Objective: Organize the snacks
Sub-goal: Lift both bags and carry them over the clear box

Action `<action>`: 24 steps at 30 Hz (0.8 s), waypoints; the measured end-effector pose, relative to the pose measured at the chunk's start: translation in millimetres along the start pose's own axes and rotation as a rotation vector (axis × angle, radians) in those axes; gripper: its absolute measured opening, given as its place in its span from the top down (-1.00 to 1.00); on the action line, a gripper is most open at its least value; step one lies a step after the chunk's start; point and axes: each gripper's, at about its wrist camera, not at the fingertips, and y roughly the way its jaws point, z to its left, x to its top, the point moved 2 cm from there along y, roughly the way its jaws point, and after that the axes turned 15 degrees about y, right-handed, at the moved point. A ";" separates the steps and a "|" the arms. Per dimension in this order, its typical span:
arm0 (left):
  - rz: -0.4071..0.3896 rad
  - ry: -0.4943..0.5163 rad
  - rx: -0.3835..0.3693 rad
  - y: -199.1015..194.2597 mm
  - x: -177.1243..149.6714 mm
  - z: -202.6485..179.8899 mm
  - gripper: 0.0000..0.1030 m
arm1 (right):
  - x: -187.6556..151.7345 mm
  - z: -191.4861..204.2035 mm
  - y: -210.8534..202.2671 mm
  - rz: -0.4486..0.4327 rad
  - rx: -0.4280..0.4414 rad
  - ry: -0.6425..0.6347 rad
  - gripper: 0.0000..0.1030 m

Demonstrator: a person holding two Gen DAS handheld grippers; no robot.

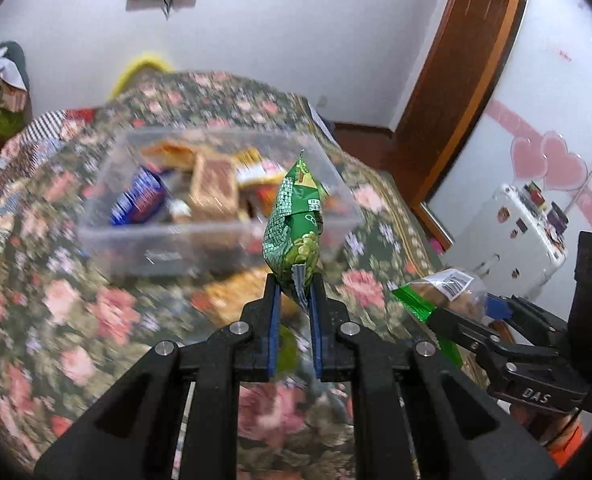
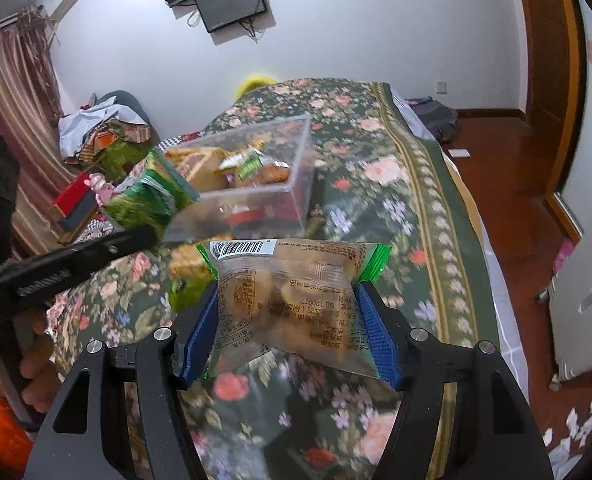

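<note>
Left wrist: green snack packet [image 1: 293, 220] between left gripper [image 1: 293, 292] jaws

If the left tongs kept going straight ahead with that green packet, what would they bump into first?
Probably the clear plastic box of snacks, right beyond the green packet in the left tongs; depth is unclear.

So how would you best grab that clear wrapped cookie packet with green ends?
Grip the clear cookie packet with green ends across its puffy middle, coming from its long lower edge. The right gripper does so now, jaws on opposite sides, crimped ends free.
</note>
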 end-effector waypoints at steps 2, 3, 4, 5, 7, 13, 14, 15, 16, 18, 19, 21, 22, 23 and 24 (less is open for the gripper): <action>-0.016 0.006 0.021 -7.6 7.2 9.1 0.76 | 7.9 9.8 2.1 -0.014 0.008 -0.018 -0.23; -0.025 0.009 0.030 -11.5 10.7 14.3 0.76 | 11.0 12.8 3.7 -0.019 0.011 -0.023 -0.23; -0.034 0.012 0.041 -15.4 15.1 20.5 0.76 | 16.3 18.7 4.7 -0.030 0.017 -0.032 -0.23; -0.040 0.012 0.049 -18.9 17.0 25.0 0.76 | 20.0 23.0 5.5 -0.036 0.021 -0.039 -0.23; -0.051 0.011 0.063 -23.1 23.9 36.2 0.76 | 28.5 32.3 7.7 -0.054 0.030 -0.053 -0.23; -0.063 0.015 0.113 -20.1 44.6 71.8 0.76 | 56.3 60.2 21.5 -0.105 0.054 -0.093 -0.23; -0.063 0.013 0.116 -19.2 47.0 76.0 0.76 | 59.4 62.9 23.2 -0.111 0.057 -0.095 -0.23; -0.061 0.007 0.119 -16.3 49.7 82.4 0.76 | 64.5 66.8 26.6 -0.119 0.060 -0.099 -0.23; -0.057 0.001 0.122 -13.1 52.2 88.8 0.76 | 69.4 70.4 30.5 -0.125 0.063 -0.102 -0.23; -0.045 -0.004 0.126 -5.5 54.6 97.6 0.76 | 78.0 75.8 39.0 -0.134 0.062 -0.108 -0.23; -0.037 -0.005 0.133 -0.7 56.5 102.8 0.76 | 81.4 78.1 42.8 -0.136 0.061 -0.112 -0.23; -0.024 -0.008 0.140 8.0 58.9 111.2 0.76 | 89.5 83.3 54.7 -0.137 0.055 -0.120 -0.23; -0.017 -0.014 0.145 12.3 60.0 115.9 0.76 | 94.0 86.2 63.4 -0.134 0.051 -0.124 -0.23; -0.010 -0.020 0.144 16.5 60.5 120.4 0.76 | 97.1 88.2 68.7 -0.131 0.048 -0.128 -0.23; -0.003 -0.025 0.144 20.9 61.1 124.6 0.76 | 100.4 90.0 76.6 -0.127 0.041 -0.132 -0.23</action>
